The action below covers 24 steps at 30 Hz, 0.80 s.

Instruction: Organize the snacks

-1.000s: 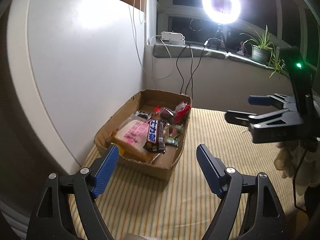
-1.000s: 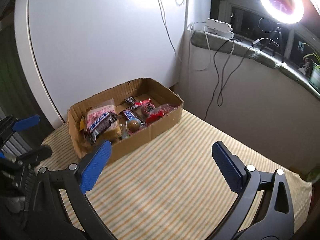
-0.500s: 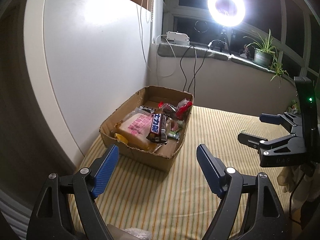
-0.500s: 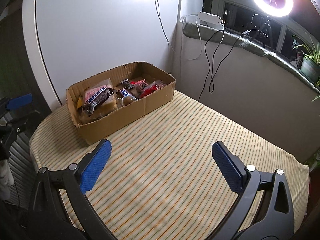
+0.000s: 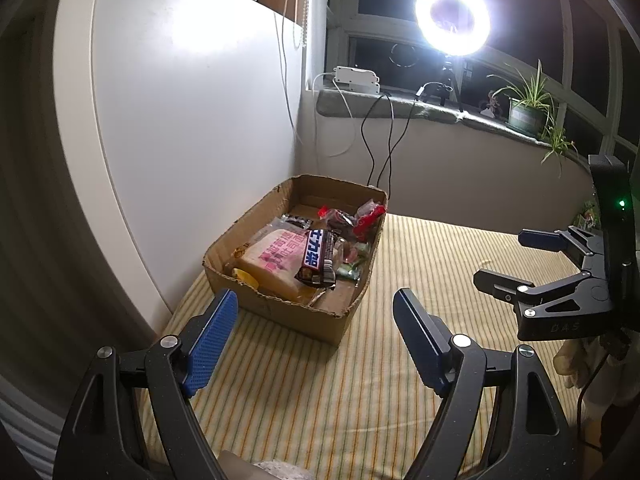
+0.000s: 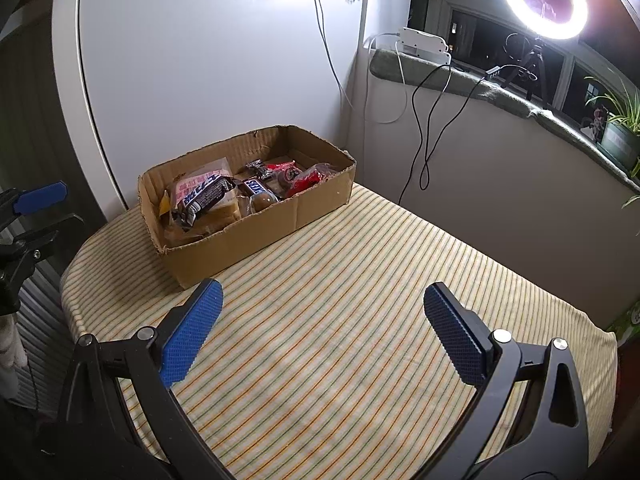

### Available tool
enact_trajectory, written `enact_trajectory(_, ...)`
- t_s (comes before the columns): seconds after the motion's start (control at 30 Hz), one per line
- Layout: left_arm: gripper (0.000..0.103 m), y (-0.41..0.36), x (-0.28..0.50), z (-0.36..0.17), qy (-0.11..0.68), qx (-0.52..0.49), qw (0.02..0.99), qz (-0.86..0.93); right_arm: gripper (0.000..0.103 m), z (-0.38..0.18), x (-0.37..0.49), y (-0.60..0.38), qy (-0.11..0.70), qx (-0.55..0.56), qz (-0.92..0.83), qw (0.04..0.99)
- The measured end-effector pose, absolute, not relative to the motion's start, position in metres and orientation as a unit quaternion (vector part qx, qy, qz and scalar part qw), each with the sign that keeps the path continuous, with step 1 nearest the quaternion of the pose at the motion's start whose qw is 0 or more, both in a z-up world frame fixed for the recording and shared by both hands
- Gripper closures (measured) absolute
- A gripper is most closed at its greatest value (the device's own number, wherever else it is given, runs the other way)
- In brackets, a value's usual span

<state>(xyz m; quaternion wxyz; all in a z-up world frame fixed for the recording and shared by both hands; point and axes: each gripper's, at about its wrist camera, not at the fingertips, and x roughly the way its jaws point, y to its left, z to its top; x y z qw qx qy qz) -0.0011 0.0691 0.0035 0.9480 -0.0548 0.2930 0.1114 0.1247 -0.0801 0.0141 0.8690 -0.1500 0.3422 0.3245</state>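
Observation:
An open cardboard box (image 5: pixel 280 312) (image 6: pixel 256 232) stands on the striped table near the white wall. It holds several snacks: a pink bread packet (image 5: pixel 276 260), a dark chocolate bar (image 5: pixel 316 258) (image 6: pixel 204 196) lying on it, a red wrapper (image 5: pixel 370 216) (image 6: pixel 306 178) and small candies. My left gripper (image 5: pixel 314 322) is open and empty, in front of the box's near wall. My right gripper (image 6: pixel 320 312) is open and empty above the bare cloth, to the box's right; it also shows in the left wrist view (image 5: pixel 520 256).
The striped tablecloth (image 6: pixel 360 300) covers the table, edges at left and front. A white panel (image 5: pixel 180 120) stands behind the box. A ring light (image 5: pixel 452 18), cables, a power strip (image 5: pixel 356 78) and a potted plant (image 5: pixel 524 108) sit on the sill.
Both grippers have drawn back and up from the box, which now looks smaller and farther. Both stay open and empty. The snacks in the box have not moved.

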Motion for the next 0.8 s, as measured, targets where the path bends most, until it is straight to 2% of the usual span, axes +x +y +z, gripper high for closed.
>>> enact_trajectory(0.8,0.023,0.0665,0.0018,0.0020,0.297,-0.055,0.947,0.112,0.001,0.0069,0.1281,-0.0826,0.351,-0.145,0.320,0.868)
